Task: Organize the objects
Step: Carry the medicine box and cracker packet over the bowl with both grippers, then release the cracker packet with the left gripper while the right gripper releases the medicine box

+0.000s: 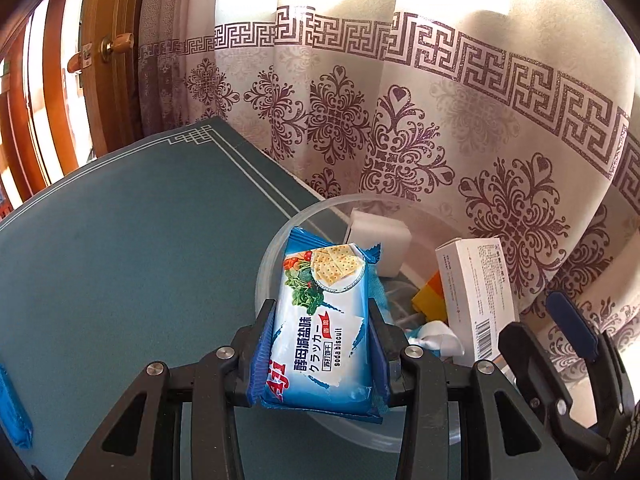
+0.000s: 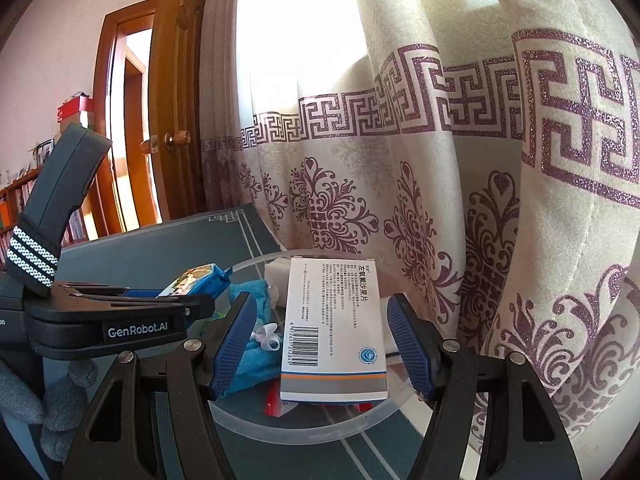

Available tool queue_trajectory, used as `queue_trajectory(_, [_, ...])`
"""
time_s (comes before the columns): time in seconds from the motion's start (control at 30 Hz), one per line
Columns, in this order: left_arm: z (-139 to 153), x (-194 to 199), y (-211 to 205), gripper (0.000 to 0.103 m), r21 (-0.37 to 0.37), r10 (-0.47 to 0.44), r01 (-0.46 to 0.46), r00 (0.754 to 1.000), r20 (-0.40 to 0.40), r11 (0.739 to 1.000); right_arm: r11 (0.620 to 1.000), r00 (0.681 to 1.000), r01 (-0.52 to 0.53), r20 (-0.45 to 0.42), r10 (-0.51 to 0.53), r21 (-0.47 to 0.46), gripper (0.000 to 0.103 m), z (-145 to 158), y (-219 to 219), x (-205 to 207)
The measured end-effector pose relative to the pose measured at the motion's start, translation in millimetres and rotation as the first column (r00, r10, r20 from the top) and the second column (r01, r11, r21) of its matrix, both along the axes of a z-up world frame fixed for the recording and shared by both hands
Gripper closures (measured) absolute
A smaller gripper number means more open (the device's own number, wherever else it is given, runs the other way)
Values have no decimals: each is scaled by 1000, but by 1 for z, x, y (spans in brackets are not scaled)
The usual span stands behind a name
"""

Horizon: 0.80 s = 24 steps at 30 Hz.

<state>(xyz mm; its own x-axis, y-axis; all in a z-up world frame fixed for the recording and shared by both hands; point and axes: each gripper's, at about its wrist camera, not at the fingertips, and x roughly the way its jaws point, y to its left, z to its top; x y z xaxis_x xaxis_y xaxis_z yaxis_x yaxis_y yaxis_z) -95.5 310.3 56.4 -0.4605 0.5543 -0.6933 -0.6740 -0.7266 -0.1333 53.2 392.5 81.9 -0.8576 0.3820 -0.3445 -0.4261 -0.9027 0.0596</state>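
My left gripper (image 1: 320,304) is shut on a blue soda biscuit pack (image 1: 320,320), held lengthwise above the near-left rim of a clear round tub (image 1: 264,264). In the right wrist view the same gripper (image 2: 172,300) enters from the left, with the pack (image 2: 196,280) over the tub (image 2: 320,436). My right gripper (image 2: 320,298) stands open at the tub. An upright white medicine box (image 2: 334,320) shows between its fingers, with a gap at the left pad (image 2: 236,340). The box (image 1: 476,288) stands in the tub beside the right gripper (image 1: 552,332).
The tub also holds a white block (image 1: 380,240), a yellow-orange piece (image 1: 432,296) and a blue cloth (image 2: 256,356). It stands on a dark green mat (image 1: 140,260) against a patterned curtain (image 1: 440,120). Another blue pack (image 1: 12,412) lies at the mat's left edge.
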Motion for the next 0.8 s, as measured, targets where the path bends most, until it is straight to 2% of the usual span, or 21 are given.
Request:
queue_trajectory(0.13, [0,-2,11,59,34,-54,53,998,24,998,1000,1000,10,-7,-10,-18,34,1,4,0])
queue_trajectory(0.3, [-4,3,22,59,43,-115,114,993,24,993,1000,1000,15,-14,-15,-23,34,0,7,0])
queue_trajectory(0.37, [-5,1,22,55,53,-112,110,993,40,993,999,1000,21,-15,-22,-27,34,0,8,-1])
queue_trajectory(0.43, [-6,-2,17,37,63,-87,84,995,42,994,999,1000,23,-21,-23,-31,34,0,8,0])
queue_trajectory(0.5, [-6,-7,9,29,85,-63,59,997,53,995,999,1000,22,-21,-22,-32,34,0,9,0])
queue_trajectory(0.7, [1,-6,-10,28,120,-26,21,999,45,993,999,1000,21,-20,-22,-29,34,1,8,-1])
queue_trajectory(0.8, [3,-6,-17,26,113,0,-4,999,35,994,999,1000,21,-20,-21,-26,34,1,8,0])
